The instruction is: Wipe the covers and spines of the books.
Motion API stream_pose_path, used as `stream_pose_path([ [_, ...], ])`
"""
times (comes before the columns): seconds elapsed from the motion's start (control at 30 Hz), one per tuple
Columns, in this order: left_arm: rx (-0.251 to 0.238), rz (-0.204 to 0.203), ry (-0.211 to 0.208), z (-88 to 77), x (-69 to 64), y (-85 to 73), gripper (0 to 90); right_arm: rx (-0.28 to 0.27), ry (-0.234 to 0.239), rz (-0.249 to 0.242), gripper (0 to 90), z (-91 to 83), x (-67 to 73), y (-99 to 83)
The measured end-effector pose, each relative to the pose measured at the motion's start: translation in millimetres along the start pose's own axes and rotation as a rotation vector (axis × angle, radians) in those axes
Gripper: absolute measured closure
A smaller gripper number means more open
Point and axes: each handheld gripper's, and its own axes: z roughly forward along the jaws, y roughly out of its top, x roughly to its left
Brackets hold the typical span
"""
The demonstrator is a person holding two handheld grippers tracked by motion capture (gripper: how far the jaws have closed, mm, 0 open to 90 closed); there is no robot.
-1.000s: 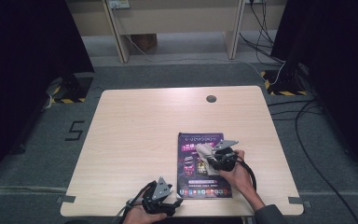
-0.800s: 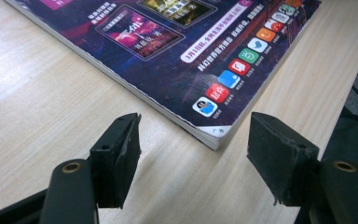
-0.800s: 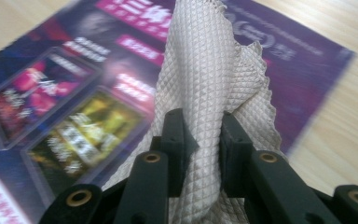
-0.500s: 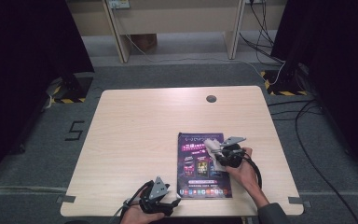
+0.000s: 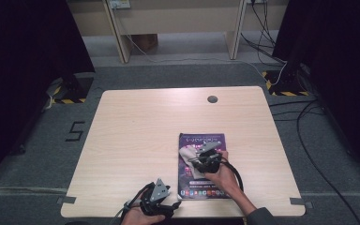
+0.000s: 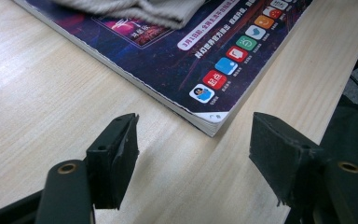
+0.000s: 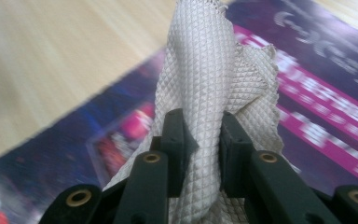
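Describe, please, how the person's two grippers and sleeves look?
Both the left gripper and the right gripper are black, each topped by a grey three-cornered plate and trailing a black cable. Their jaws are black bars with brass-coloured rivets and flat rubbery pads. A dark grey sleeve covers the right forearm.

cloth (image 7: 205,88): off-white, kinda beige, with a tiny diamond-grid weave all over
magazine (image 6: 177,56): deep purple cover, pink and white lettering, a row of little red, blue and green app icons along the lower edge
table (image 5: 140,131): pale wood grain
grippers' jaws: plain matte black
floor: grey carpet
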Motion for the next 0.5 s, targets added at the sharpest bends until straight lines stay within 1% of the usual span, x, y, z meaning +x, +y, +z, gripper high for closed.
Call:
stream_pose_path([
  [0.07,0.000,0.003,-0.003,0.3,0.0,0.5,31.8,-0.003,0.021,-0.022,75.8,4.4,9.4,3.8],
  [0.1,0.004,0.005,-0.003,0.5,-0.2,0.3,31.8,-0.001,0.024,-0.023,75.8,5.3,12.3,4.6],
  [0.13,0.003,0.006,-0.003,0.7,-0.4,-0.1,31.8,-0.003,0.031,-0.035,75.8,6.8,16.2,5.7],
  [0.23,-0.001,0.007,-0.003,0.6,-0.7,0.3,31.8,-0.006,0.062,-0.044,75.7,9.2,25.2,6.8],
  [0.33,0.006,0.010,-0.001,0.6,-0.2,-0.3,31.8,-0.004,0.085,-0.065,75.7,10.7,33.6,7.8],
  [0.4,0.001,0.007,-0.001,0.3,-0.2,0.0,31.8,0.001,0.080,-0.075,75.8,10.7,36.3,8.1],
  [0.5,0.004,0.007,0.000,0.3,-0.2,-0.3,31.8,-0.003,0.091,-0.065,75.7,10.6,34.3,7.3],
])
